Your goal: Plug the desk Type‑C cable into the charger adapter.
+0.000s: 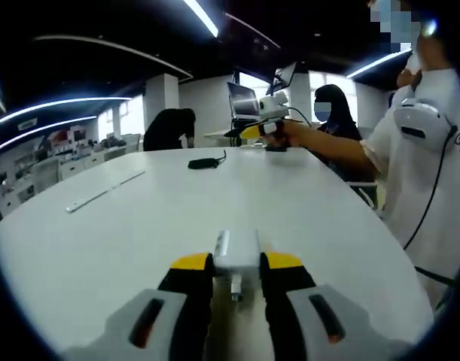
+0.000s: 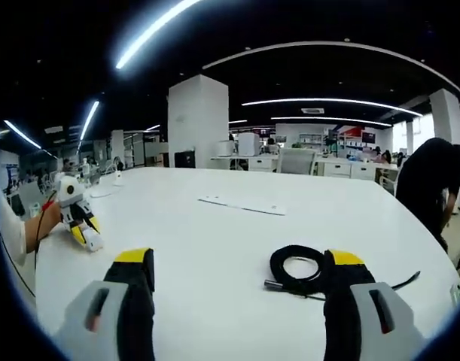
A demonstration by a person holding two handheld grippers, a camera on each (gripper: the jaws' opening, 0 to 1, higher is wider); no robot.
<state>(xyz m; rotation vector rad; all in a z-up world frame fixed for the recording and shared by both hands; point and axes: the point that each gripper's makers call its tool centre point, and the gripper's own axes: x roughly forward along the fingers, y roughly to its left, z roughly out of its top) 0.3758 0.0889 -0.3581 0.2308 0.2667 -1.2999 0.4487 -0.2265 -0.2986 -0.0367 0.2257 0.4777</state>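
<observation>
Left gripper view: left claw (image 1: 236,272) clamped on upright charger adapter (image 1: 237,256); right claw (image 2: 245,280) apart.

White rounded counter (image 2: 214,248), glossy top. On it: 1 coiled black cable (image 2: 299,268) with a metal plug end toward the counter's middle and a loose tail running off to the side; 1 flat white strip (image 2: 242,204) farther back, well apart from the cable. Rest of surface bare.
</observation>
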